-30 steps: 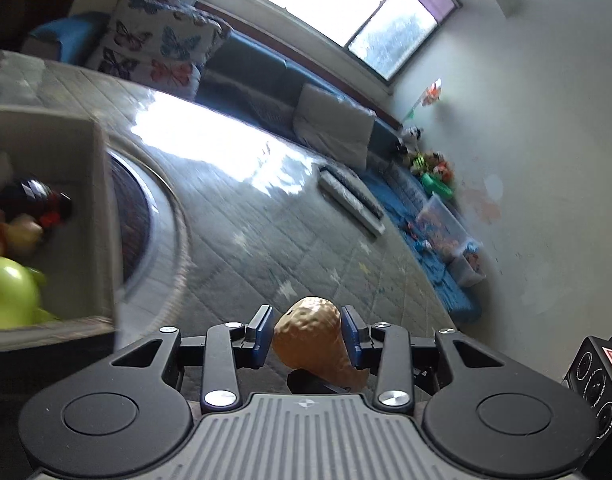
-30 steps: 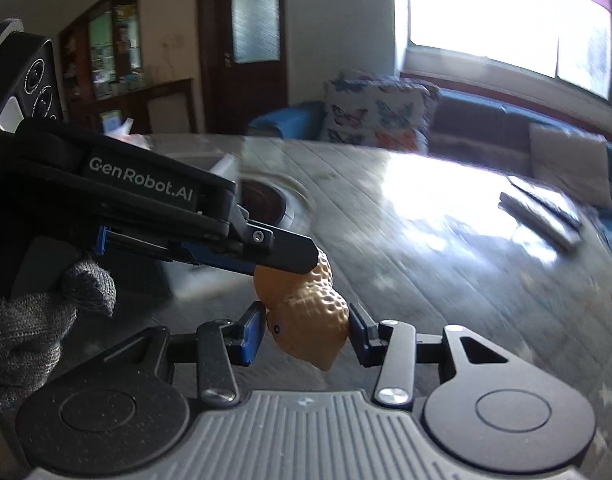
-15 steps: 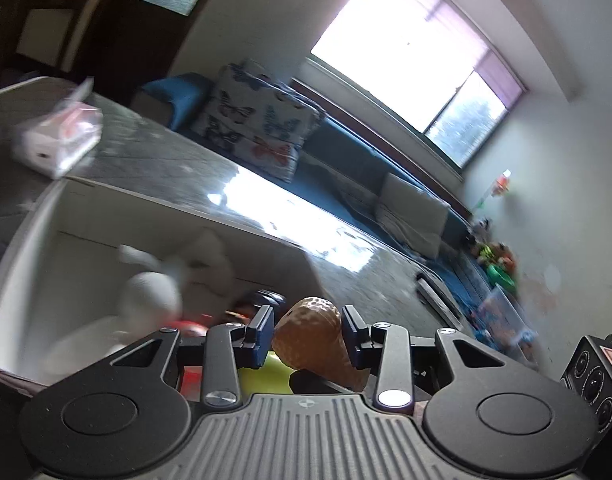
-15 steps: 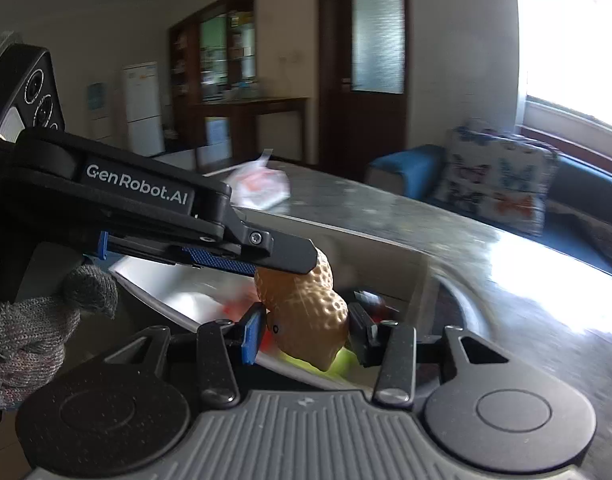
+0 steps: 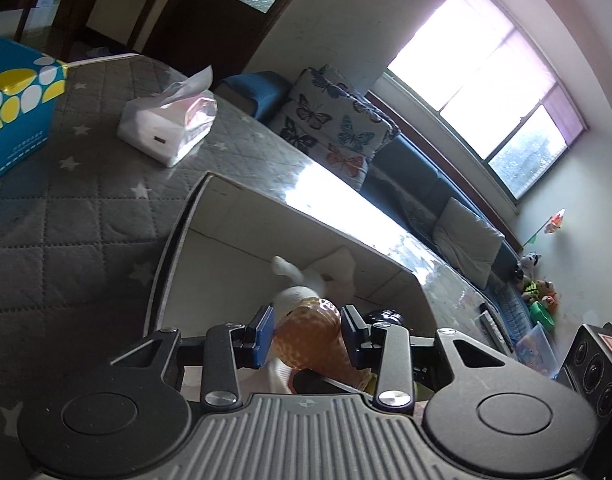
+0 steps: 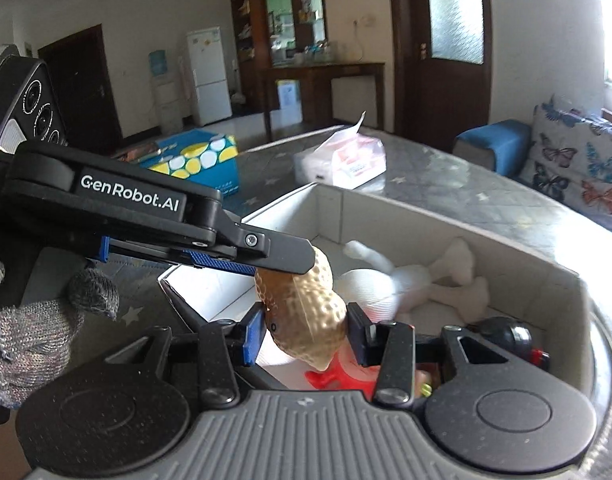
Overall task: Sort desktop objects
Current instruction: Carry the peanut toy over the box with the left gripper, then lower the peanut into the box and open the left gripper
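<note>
— Both tongs are now hanging over the box, no longer over open counter.
— Left tongs and right tongs are both clamping the peanut toy: seemingly light, stiff, bumpy; its waist looks best for gripping.

The open box is viewed at close range from above by the left wrist camera, faced toward the window. The same box and tissue pack are shared with the right wrist view, faced toward the fridge.
</note>
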Demonstrator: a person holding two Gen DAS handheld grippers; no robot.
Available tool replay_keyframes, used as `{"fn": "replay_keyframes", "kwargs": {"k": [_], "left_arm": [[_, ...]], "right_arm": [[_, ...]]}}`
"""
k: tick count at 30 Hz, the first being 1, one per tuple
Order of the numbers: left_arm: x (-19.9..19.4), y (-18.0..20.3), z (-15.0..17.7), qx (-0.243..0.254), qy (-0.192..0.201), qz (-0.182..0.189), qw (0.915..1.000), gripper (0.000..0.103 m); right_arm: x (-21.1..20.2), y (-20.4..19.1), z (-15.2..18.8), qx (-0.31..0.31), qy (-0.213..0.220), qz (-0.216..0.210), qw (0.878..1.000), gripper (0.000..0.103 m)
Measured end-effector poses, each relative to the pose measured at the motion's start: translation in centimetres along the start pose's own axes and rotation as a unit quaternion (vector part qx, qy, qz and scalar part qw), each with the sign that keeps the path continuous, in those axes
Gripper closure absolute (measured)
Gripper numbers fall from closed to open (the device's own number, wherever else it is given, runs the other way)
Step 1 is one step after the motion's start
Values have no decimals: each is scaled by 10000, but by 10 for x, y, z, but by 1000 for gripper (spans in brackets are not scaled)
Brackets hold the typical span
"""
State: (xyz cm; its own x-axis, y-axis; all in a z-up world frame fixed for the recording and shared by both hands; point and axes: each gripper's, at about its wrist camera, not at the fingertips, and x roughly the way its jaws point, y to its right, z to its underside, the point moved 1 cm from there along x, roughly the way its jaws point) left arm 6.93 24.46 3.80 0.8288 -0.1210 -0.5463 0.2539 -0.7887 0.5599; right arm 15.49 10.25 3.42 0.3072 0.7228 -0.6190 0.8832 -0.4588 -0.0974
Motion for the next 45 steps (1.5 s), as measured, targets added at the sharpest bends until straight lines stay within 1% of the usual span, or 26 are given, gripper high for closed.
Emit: {"fn": "replay_keyframes", "kwargs": {"k": [4,8,10,17,24,38,41,45], "left_arm": [[1,-6,1,22,-33,-149,9999,63],[3,-1,3,230,-51,-295,9993,64],[5,2,3,286,-77,-349,9990,64],[8,0,1,251,-114,-381,9989,64],[1,-1,-2,174,3,-350,9992,64],[-9,1,-1,210,90,-340,9992,65],[-12,3,0,256,123,-354,9990,65],[-16,5,2,281,143,-352,9989,65]], "right_arm": [[10,-6,0,-65,-177,-95,9998,60],[20,-5,0,-76,-409,-157,9990,60],[19,-3,0,3,-447,-244,9987,60],[20,-4,-1,6,-486,-232,9985,59],[22,-5,-4,-24,-582,-255,9980,59],[13,-11,-6,-67,-408,-227,9989,58],[9,-11,-6,-32,-320,-216,9992,51],[-1,-13,-6,-26,-197,-176,9996,50]]}}
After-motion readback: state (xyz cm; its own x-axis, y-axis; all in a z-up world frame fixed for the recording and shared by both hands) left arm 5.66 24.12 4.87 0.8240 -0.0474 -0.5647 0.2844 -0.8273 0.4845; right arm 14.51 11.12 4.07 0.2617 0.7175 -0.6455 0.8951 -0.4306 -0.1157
